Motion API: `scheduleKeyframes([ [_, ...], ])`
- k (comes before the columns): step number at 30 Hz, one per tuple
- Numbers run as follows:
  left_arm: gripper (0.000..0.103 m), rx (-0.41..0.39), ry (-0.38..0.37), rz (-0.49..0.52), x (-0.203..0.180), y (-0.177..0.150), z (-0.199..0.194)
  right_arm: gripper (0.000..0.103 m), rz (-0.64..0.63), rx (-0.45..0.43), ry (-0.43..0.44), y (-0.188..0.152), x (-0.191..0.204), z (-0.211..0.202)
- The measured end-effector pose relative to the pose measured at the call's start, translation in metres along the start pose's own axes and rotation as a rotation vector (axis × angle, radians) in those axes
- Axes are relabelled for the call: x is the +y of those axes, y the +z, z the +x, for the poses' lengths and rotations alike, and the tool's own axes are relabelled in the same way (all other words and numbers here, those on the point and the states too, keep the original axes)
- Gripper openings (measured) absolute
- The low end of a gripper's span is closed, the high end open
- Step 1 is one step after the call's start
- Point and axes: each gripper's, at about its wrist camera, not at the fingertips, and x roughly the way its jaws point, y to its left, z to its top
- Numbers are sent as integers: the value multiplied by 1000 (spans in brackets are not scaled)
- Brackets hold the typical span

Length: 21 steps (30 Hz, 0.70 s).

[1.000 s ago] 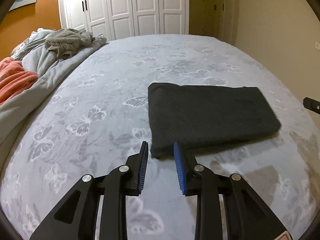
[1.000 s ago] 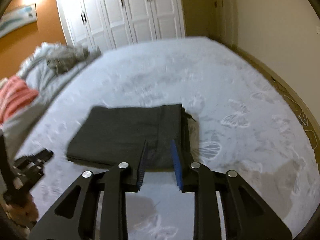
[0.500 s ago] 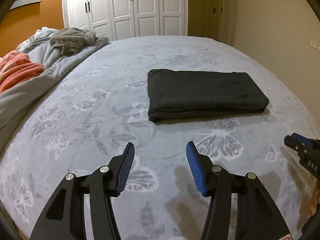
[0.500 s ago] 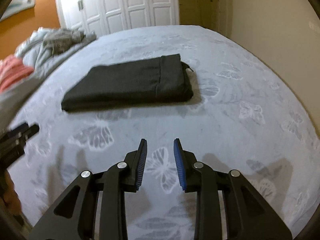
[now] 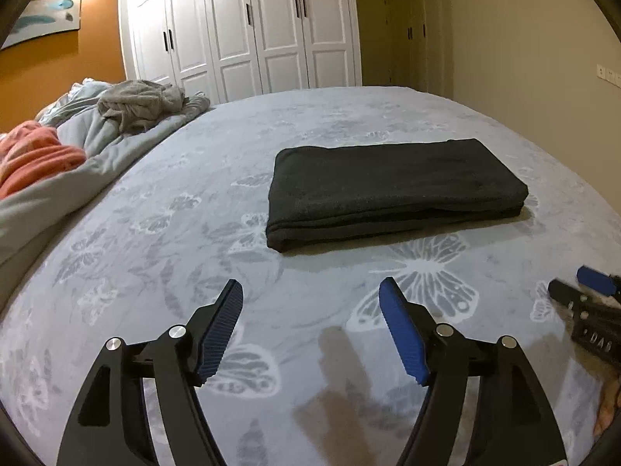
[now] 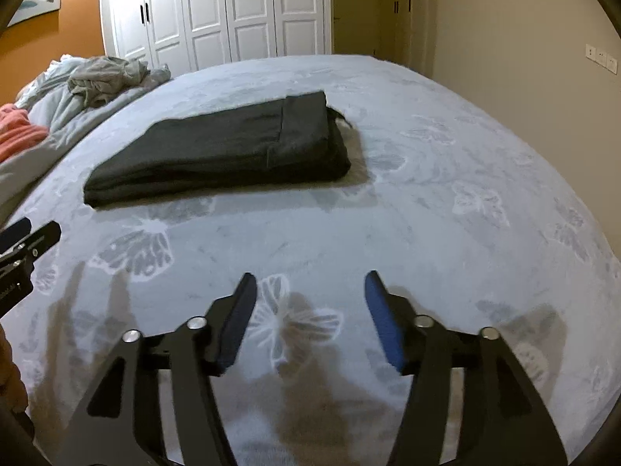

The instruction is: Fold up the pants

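The dark pants (image 5: 392, 186) lie folded into a flat rectangle on the grey butterfly-print bed; they also show in the right wrist view (image 6: 229, 151). My left gripper (image 5: 310, 291) is open and empty, held above the bed well in front of the pants. My right gripper (image 6: 308, 281) is open and empty, also back from the pants. The right gripper shows at the right edge of the left wrist view (image 5: 582, 291); the left gripper shows at the left edge of the right wrist view (image 6: 27, 237).
A rumpled grey duvet (image 5: 77, 163) with a grey garment (image 5: 139, 103) and an orange cloth (image 5: 35, 153) lies along the bed's left side. White wardrobe doors (image 5: 248, 27) stand behind the bed. A beige wall (image 5: 543, 58) runs along the right.
Both grippers have pulled back from the folded pants and opened wide. The pants stay folded on the bed.
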Motion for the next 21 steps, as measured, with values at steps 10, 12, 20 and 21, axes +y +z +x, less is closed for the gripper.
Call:
scheduleKeyframes([
  [10,70,54,20,-44,5,-7,19,62,-32,24,-37,-2,9,10],
  [12,70,48,21,-46,6,-7,18,62,-37,22,-42,-3,11,10],
  [20,70,29,31,-29,3,-8,14,66,-47,-1,-41,-4,14,5],
  [21,70,26,32,-26,2,-8,14,66,-46,-2,-41,-4,15,4],
])
